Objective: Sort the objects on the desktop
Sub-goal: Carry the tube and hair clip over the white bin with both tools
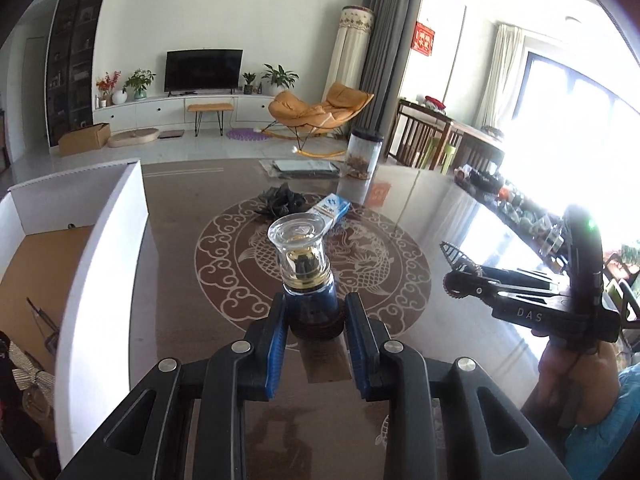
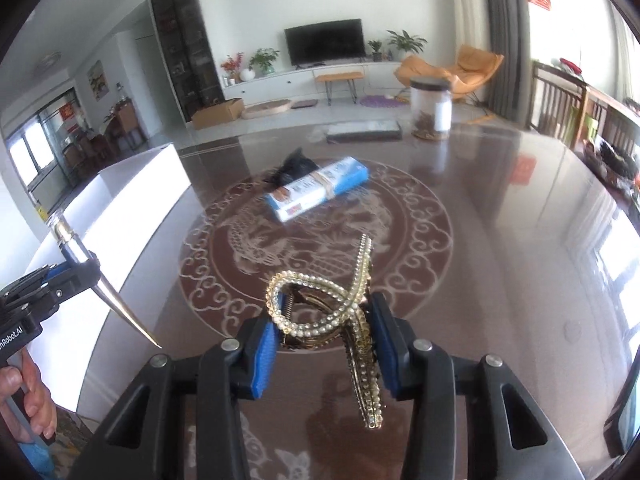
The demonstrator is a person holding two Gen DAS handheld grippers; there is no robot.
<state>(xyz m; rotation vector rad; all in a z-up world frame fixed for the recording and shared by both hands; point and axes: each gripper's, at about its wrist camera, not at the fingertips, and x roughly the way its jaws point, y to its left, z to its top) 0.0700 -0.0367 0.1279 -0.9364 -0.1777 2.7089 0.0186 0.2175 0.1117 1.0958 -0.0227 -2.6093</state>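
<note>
A: Both tongs are loaded. The left gripper (image 1: 316, 316) is clamped on the dark lower body of a perfume bottle (image 1: 306, 264), its blue pads pressing either side. The right gripper (image 2: 324, 344) is closed on a pearl hair claw (image 2: 344, 312).

B: Held clear of the table (image 2: 500, 240)?

A: It looks so, both just above the glossy brown top, though I cannot be sure of the gap. I'd judge this the carrying step: two things picked, neither yet put away.

B: And next?

A: The white cardboard box (image 1: 100, 248) stands just to the left, open at the top with a plain brown floor. Each item probably goes over that wall and gets released inside. The bottle is smooth glass with a flared clear cap and gold collar, so the grip should stay firm and upright. The claw is bumpy, beaded, springy and held off-centre; it may twist.

B: Anything left farther out?

A: A long blue and white carton (image 2: 316, 190) lies on the patterned medallion, with a crumpled black thing (image 2: 292, 166) just behind it. Beyond stands a clear canister (image 2: 430, 110).
</note>
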